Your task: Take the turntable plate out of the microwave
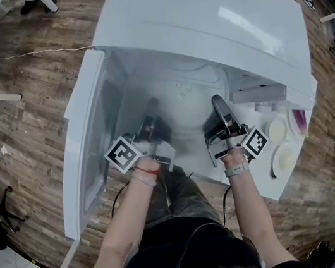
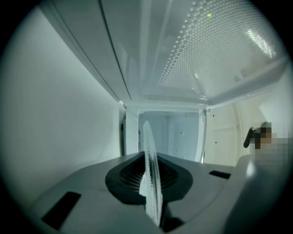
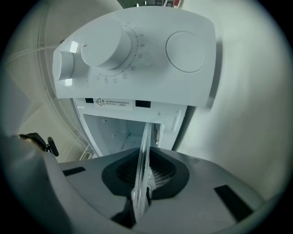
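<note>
Wood-plank floor spreads around the white microwave (image 1: 210, 13), whose door (image 1: 86, 144) hangs open on my left. Both my arms reach into the cavity. My left gripper (image 1: 150, 109) is clamped on the rim of the glass turntable plate (image 2: 150, 155). The glass runs edge-on between the dark ribbed pads (image 2: 126, 176), which press on both of its faces. My right gripper (image 1: 218, 103) bites the plate's other side the same way, its jaws narrow with the glass pinched between them. The plate lies inside the cavity, spanning from one gripper to the other. In the right gripper view, the control panel (image 3: 137, 59) with its two dials sits just above the opening.
</note>
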A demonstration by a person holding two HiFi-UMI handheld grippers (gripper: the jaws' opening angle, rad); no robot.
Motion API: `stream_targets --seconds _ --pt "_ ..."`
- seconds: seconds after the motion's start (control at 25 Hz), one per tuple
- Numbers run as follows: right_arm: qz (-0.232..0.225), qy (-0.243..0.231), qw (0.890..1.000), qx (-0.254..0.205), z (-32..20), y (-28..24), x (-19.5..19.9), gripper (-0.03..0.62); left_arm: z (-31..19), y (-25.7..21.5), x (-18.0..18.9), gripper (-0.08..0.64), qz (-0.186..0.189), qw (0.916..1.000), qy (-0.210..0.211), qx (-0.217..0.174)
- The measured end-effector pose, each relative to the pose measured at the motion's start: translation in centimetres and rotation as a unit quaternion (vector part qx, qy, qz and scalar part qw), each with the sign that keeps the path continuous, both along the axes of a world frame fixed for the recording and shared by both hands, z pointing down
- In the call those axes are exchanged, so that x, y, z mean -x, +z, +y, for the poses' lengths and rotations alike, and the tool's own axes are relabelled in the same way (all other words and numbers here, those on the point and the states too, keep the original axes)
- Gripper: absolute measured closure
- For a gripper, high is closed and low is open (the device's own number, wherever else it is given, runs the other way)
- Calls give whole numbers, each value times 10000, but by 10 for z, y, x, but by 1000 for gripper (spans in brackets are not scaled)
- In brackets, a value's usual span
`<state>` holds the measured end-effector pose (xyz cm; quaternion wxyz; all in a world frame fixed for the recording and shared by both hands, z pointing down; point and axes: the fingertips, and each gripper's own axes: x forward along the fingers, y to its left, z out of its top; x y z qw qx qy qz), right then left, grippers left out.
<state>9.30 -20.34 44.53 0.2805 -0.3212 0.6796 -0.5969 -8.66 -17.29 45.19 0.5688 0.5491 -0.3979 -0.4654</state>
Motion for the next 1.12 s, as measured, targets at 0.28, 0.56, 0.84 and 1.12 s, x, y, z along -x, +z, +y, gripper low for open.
stream_targets --seconds 0.28,0.56,0.84,1.12 --pt "59 -170 9998 62 24 2 0 551 29 7 1 530 11 9999 -93 41" --pt "51 -197 9997 120 50 2 -4 552 54 2 -5 530 -43 9999 -120 36" --pt "60 -243 9996 119 73 2 -12 552 78 2 -12 529 -19 9999 -153 22" --pt "45 -214 9996 167 92 3 -20 552 97 3 -20 529 -3 9999 -141 49"
